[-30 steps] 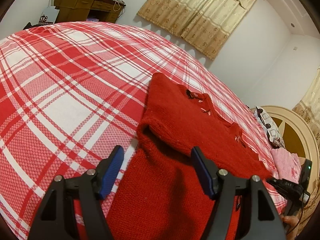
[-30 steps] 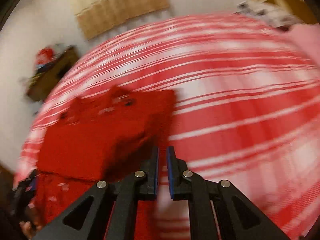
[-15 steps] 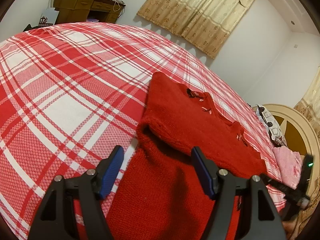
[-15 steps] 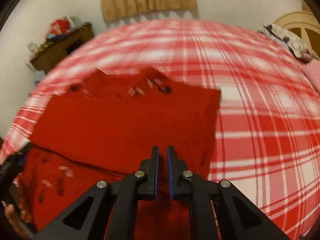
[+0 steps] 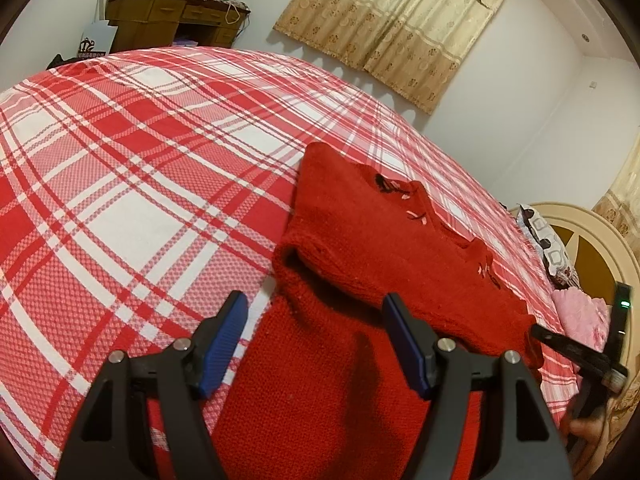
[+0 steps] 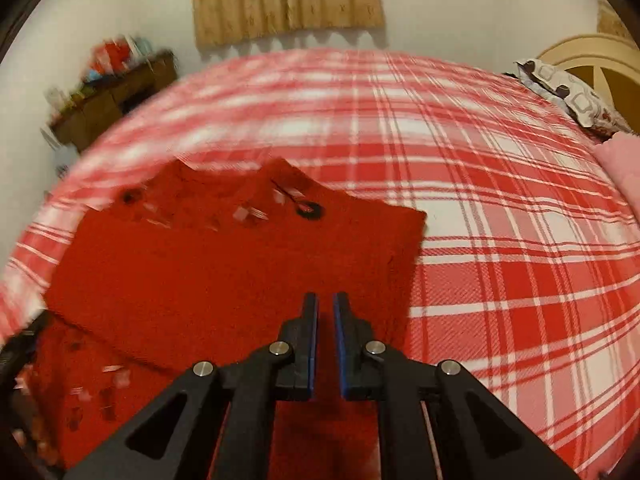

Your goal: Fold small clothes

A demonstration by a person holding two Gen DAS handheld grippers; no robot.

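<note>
Plaid bed cover [image 5: 140, 200] fills both views. Red knit sweater [image 5: 360, 240] lies on it w/ one part folded over the rest, its fold edge running 9 to 3 o'clock in the right wrist view. Left gripper [image 5: 314, 338], jaws wide, nothing between, hovers over sweater's near corner. Right gripper [image 6: 325, 344], jaws nearly shut, holding nothing, sits above the fold. Best next, I'd judge: open right, pinch both near corners evenly, keep edges aligned.

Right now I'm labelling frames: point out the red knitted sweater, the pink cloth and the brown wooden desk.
red knitted sweater [image 5: 360, 240]: left wrist view, folded-over upper layer.
pink cloth [image 5: 580, 312]: left wrist view, its middle.
brown wooden desk [image 5: 160, 16]: left wrist view, drawer front.
</note>
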